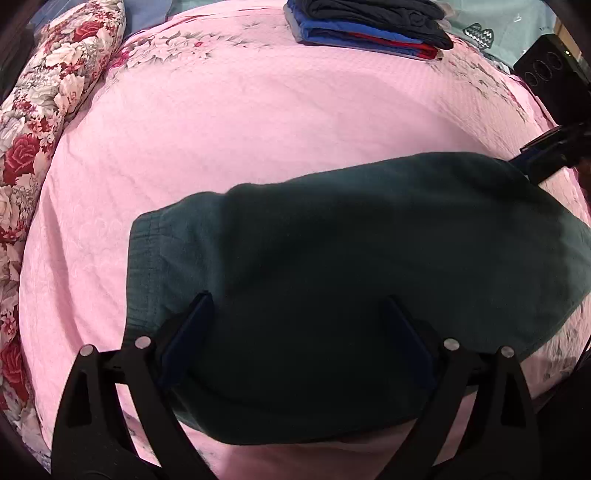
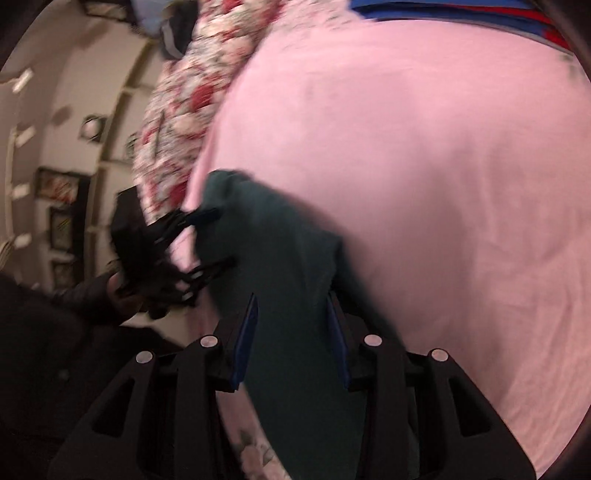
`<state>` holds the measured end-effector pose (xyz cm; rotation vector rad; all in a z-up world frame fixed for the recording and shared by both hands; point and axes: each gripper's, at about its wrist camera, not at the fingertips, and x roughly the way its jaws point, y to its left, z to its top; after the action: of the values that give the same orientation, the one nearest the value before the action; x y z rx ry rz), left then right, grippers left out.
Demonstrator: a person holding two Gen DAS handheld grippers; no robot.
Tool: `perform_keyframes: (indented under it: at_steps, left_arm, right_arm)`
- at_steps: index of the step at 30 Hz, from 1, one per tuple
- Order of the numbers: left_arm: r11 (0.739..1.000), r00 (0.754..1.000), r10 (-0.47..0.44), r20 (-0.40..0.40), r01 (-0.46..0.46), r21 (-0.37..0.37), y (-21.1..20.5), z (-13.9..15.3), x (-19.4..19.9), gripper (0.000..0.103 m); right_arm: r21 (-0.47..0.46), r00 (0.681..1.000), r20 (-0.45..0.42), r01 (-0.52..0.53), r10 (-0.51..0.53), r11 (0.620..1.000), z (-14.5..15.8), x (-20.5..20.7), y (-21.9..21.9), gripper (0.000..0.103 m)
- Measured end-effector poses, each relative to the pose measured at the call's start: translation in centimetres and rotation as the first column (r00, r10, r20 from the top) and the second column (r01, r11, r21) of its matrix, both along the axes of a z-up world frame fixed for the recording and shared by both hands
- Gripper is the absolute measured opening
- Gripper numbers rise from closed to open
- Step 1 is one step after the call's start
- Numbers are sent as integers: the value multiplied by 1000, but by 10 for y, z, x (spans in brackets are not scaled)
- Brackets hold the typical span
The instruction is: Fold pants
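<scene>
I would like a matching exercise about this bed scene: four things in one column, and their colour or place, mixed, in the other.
Things:
1. folded fabric pants
2. quilted bedspread
3. rolled floral quilt
4. stack of folded clothes

Descriptions:
A. pink, covers the bed
B. dark green, between the open fingers of the left claw
C. at the far edge of the bed, dark blue on top
D. red and white roses, along the left side

Pairs: 1-B, 2-A, 3-D, 4-C
</scene>
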<state>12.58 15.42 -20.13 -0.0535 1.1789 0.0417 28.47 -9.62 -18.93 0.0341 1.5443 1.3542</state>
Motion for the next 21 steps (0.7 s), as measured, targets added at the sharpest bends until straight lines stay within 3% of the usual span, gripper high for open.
perform_keyframes:
  at_steps: [4, 8, 11, 18, 21]
  left_arm:
    - [1000, 1000, 17, -16, -17, 4, 3, 4, -6, 96]
    - [1000, 999, 27, -25, -27, 5, 4, 3, -2, 96]
    - [999, 999, 37, -27, -37, 8, 3, 3, -2, 97]
    - [999, 999, 46, -27, -46, 12, 3, 1, -2, 98]
    - [999, 999, 48, -20, -48, 12, 3, 1, -4, 98]
  right_arm:
    - [-65, 1000, 17, -10, 12, 998, -15, 8, 0, 39]
    - [22, 991, -92, -96, 98, 995, -15, 2, 5, 41]
    - [17, 985, -120, -121, 122, 992, -25, -3, 20, 48]
    - [85, 991, -131, -28, 40, 996, -33, 9, 41, 50]
    - [115, 998, -53, 30, -24, 993, -25, 17, 37, 49]
